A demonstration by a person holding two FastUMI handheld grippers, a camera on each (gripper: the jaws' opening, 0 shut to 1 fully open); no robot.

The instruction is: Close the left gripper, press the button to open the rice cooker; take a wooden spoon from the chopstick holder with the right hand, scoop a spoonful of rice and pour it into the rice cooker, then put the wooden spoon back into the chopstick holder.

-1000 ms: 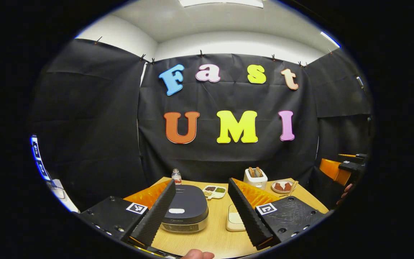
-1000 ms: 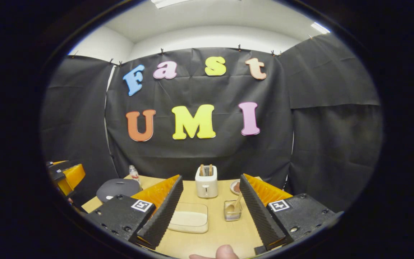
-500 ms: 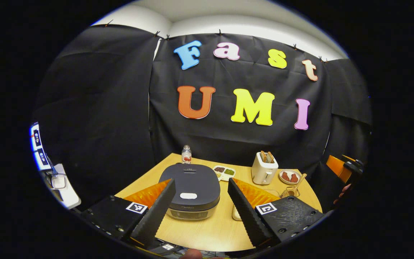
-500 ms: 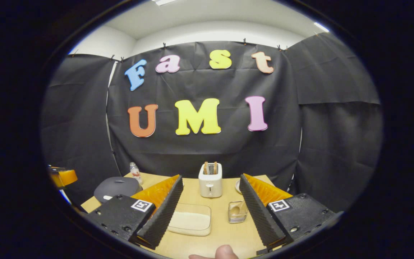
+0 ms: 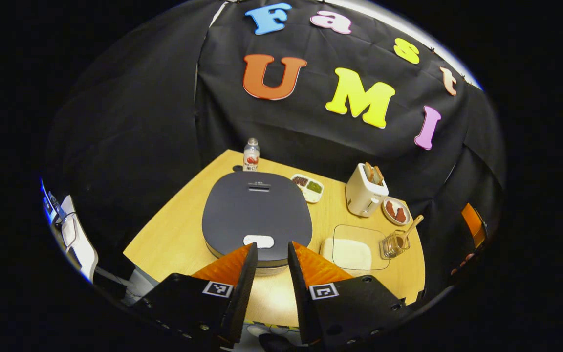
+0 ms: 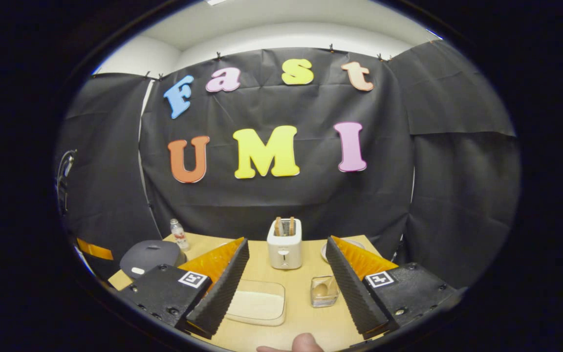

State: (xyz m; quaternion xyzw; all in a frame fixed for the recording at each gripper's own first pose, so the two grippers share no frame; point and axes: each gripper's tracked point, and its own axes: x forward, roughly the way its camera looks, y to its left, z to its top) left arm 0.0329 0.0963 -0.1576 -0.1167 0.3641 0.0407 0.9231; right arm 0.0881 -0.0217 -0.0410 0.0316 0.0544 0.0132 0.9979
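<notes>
The left gripper (image 5: 267, 259) hangs above the front edge of the cooker (image 5: 257, 212), fingers drawn in to a narrow gap, holding nothing. The lid is down, and its pale button (image 5: 258, 241) sits just ahead of the fingertips — a small, stiff target, likely wanting a firm square push rather than a glancing one.

To the right lies the clear rice tray (image 5: 357, 240), then the wire holder (image 5: 393, 244) with the wooden spoon (image 5: 407, 230) leaning out of it.

The right gripper (image 6: 284, 283) hovers over the table (image 6: 306, 318), fingers wide and empty. The spoon looks light and rigid; the bare upper handle is probably the place to pinch — the holder may tip.
</notes>
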